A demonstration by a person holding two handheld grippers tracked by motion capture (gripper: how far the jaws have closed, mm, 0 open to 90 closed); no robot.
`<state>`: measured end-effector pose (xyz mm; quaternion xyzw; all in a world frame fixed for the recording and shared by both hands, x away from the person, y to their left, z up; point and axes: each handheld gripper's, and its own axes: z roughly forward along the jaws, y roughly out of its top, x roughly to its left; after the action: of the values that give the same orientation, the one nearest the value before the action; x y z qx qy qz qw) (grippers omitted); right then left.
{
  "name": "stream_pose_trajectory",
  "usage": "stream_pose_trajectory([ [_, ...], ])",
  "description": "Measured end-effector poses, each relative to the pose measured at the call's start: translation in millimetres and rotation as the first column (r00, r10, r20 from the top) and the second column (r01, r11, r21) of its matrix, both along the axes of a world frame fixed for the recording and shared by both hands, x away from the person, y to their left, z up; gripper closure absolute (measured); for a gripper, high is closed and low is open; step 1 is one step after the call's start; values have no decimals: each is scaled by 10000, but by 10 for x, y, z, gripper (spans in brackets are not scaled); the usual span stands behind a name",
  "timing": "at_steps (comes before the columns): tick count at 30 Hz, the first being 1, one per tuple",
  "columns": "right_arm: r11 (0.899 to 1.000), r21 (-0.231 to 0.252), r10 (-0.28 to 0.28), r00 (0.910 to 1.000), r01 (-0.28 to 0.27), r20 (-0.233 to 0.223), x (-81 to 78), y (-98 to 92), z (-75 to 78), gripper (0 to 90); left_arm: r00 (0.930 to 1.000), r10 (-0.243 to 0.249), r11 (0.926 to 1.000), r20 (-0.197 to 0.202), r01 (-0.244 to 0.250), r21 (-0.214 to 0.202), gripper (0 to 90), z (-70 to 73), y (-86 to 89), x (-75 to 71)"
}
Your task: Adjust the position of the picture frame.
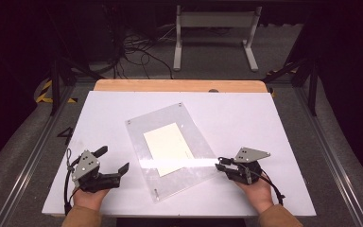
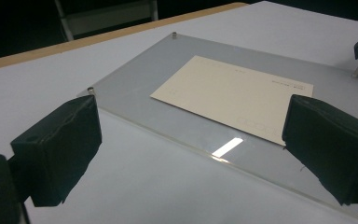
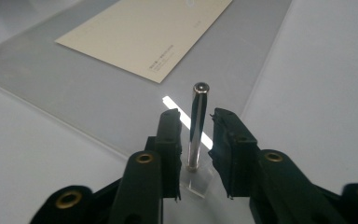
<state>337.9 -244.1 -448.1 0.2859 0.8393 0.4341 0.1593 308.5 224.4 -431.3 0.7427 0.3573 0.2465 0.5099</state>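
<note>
Clear acrylic plate point(image 1: 170, 142) lies flat and skewed on the white table point(image 1: 246, 118), mid-table, its near corner close to the front edge. A cream card point(image 1: 168, 147) sits under or inside the plate, can't tell whether it's sandwiched between two sheets; small metal studs at the corners suggest a frame that holds the card. Right gripper point(image 3: 193, 140) is at the plate's right corner, jaws either side of an upright metal pin point(image 3: 196, 126); a sliver of gap shows on both sides, so the pads aren't pressing yet, nearly closed around the pin but not gripping. In the high view the right gripper point(image 1: 227, 165) sits low at that corner, hand behind it. Left gripper point(image 1: 111, 163) rests near the front-left of the table, jaws wide apart with nothing between them, pointing toward the plate's left edge point(image 2: 168, 135), just short of it. Handling, my guess: plate is stiff, smooth, slippery, prone to scratches, moderately heavy for its thinness; hard to lift flat off the table, edges are the only purchase. Pin is thin, polished, round, so it can slip or twist between the pads; grip low near its base, squarely. Card is light and will slide if the frame comes apart.
</note>
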Motion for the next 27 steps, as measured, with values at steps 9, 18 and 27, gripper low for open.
stream_pose_trajectory([
  [9,9995,-329,-17,10000,17,7,-15,30,32,841,9998,110,9999,-153,-109,109,34,-40,5,34],
  [18,9987,-502,-44,9997,55,222,2,-7,174,845,9993,154,9993,-327,-144,331,36,-91,0,85],
  [27,9967,-393,-711,9975,709,-38,303,-203,367,846,9993,96,9994,-368,-84,346,48,-90,-29,104],
])
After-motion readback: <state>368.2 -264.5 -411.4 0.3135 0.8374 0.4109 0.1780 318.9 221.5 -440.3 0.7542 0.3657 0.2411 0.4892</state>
